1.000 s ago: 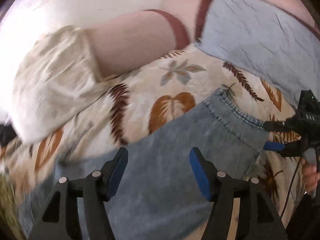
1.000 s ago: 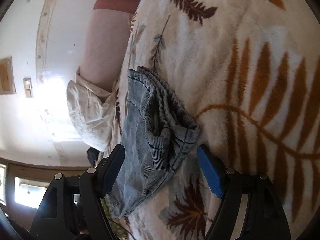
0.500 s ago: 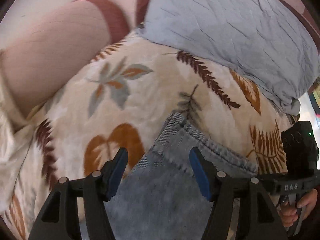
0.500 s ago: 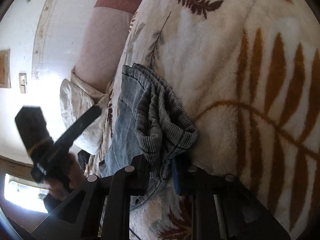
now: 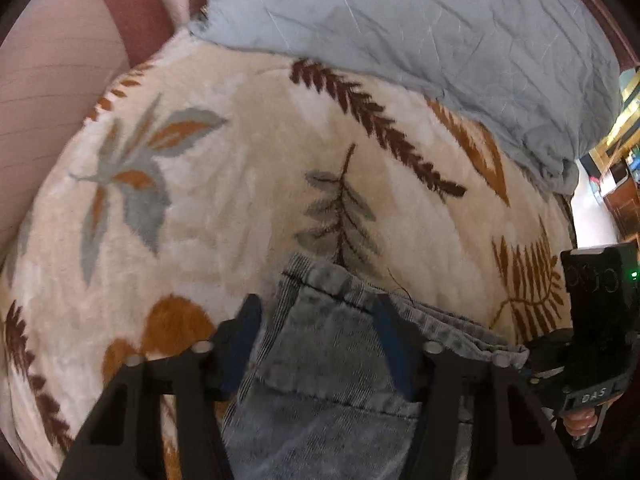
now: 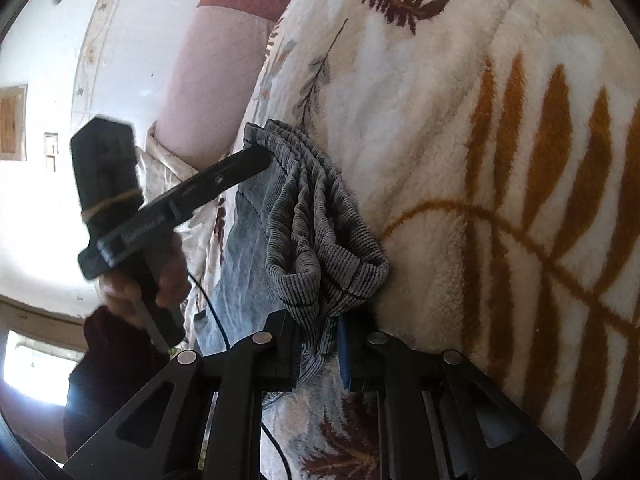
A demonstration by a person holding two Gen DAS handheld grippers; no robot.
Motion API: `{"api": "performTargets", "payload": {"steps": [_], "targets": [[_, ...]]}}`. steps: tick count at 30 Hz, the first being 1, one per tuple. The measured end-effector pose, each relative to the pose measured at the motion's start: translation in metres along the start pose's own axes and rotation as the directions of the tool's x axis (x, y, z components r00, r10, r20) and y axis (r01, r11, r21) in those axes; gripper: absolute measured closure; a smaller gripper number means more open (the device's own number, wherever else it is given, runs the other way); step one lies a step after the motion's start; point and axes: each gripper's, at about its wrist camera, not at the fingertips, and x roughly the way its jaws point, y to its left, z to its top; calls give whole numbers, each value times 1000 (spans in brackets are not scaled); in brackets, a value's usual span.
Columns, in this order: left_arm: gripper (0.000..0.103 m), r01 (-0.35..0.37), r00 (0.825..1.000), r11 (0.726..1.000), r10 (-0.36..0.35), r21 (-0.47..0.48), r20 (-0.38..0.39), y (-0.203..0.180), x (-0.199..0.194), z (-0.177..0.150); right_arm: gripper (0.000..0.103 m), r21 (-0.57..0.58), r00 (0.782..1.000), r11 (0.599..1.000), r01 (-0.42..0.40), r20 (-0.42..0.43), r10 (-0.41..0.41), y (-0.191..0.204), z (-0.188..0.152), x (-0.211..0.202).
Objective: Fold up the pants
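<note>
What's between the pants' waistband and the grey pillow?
Only bare leaf-print blanket between the waistband and pillow, seen in the left wrist view.

A cream leaf-patterned blanket [image 5: 248, 208] covered the bed. On it lay light denim pants [image 5: 332, 364]. A grey-blue pillow [image 5: 420, 28] rested at its far edge.

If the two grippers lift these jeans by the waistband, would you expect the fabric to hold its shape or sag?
Probably sag: the waistband already bunches into soft ridges where the right gripper pinches it. The jeans look thick, so likely fairly heavy. The left gripper, jaws just closing, straddles the other corner; two holds should limit drooping.
</note>
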Motion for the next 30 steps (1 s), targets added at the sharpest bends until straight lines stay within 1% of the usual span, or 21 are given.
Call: {"api": "performTargets", "payload": {"steps": [2, 5, 6, 8, 9, 11, 14, 16, 18, 20, 22, 23, 26, 30], "targets": [[50, 19, 1000, 1000, -19, 15, -4, -1, 5, 2, 91, 1, 1000, 1000, -1, -1, 1, 4, 0, 2], [58, 44, 999, 999, -44, 11, 12, 2, 5, 5, 92, 0, 1000, 1000, -6, -5, 6, 5, 1, 3], [59, 50, 999, 999, -50, 10, 17, 2, 5, 5, 92, -6, 1000, 1000, -4, -6, 4, 6, 1, 4], [65, 43, 999, 998, -44, 37, 32, 0, 4, 3, 91, -9, 1000, 1000, -4, -7, 4, 6, 1, 4], [67, 39, 998, 998, -41, 45, 39, -1, 3, 3, 91, -6, 1000, 1000, -7, -7, 7, 6, 2, 5], [74, 37, 997, 998, -39, 42, 60, -1, 1, 2, 89, -6, 1000, 1000, -11, -11, 11, 7, 3, 5], [78, 29, 995, 999, -33, 40, 93, 1, -4, -3, 85, 14, 999, 999, -31, -9, 31, 7, 5, 5], [79, 19, 994, 999, -22, 36, 105, 0, -6, -4, 81, 14, 999, 999, -36, -8, 36, 8, 6, 5], [80, 11, 993, 999, -14, 30, 116, -1, -8, -5, 79, -26, 1000, 999, -19, 5, 19, 14, 5, 6], [80, 6, 992, 1000, -7, 15, 129, 0, -11, -5, 84, -63, 1000, 998, 6, 20, -5, 19, 4, 6], [81, 6, 988, 1000, -6, 2, 152, -1, -17, -6, 87, -46, 1000, 999, 5, 25, -4, 17, 4, 6], [81, 4, 987, 1000, -4, 0, 163, -2, -21, -7, 87, -46, 1000, 999, 5, 27, -3, 17, 4, 5], [81, 1, 980, 1000, 1, -13, 200, -2, -39, -10, 88, -109, 998, 993, 38, 52, -32, 28, 0, 2], [81, 4, 963, 999, 6, -37, 268, -1, -74, -17, 88, -175, 995, 984, 23, 97, -6, 46, -7, -7]]}}
